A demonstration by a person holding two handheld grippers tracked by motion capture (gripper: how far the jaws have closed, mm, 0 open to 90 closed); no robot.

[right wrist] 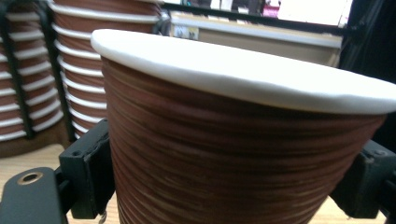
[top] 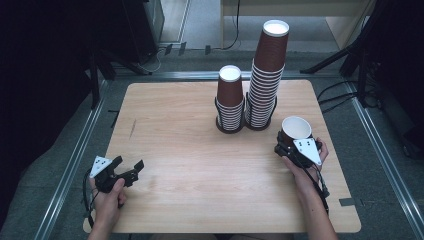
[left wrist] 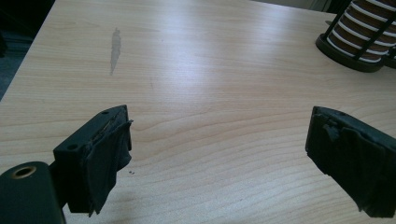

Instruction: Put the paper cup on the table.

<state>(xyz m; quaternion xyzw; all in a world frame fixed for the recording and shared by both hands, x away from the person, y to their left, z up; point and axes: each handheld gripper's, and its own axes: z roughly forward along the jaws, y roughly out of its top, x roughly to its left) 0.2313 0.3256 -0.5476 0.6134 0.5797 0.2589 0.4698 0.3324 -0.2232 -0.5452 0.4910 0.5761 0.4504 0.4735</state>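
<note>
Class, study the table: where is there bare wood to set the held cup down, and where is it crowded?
Bare wood spans the middle of the table, between the open left gripper and the right gripper clamping the cup. The left half is free too. It is crowded at the far edge, where the short stack and tall stack stand side by side.

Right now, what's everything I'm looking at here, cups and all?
Table: one, light wood, centre.
Cup stacks: two, brown with white rims, in black wire holders at the far edge; shorter stack, taller stack to its right.
Single cup: one, brown, white inside, upright in the right gripper.
Left gripper: black, jaws apart, holding nothing, near left corner.
Right gripper: black, clamped on the cup.
Hands: two; left hand, right hand.
</note>
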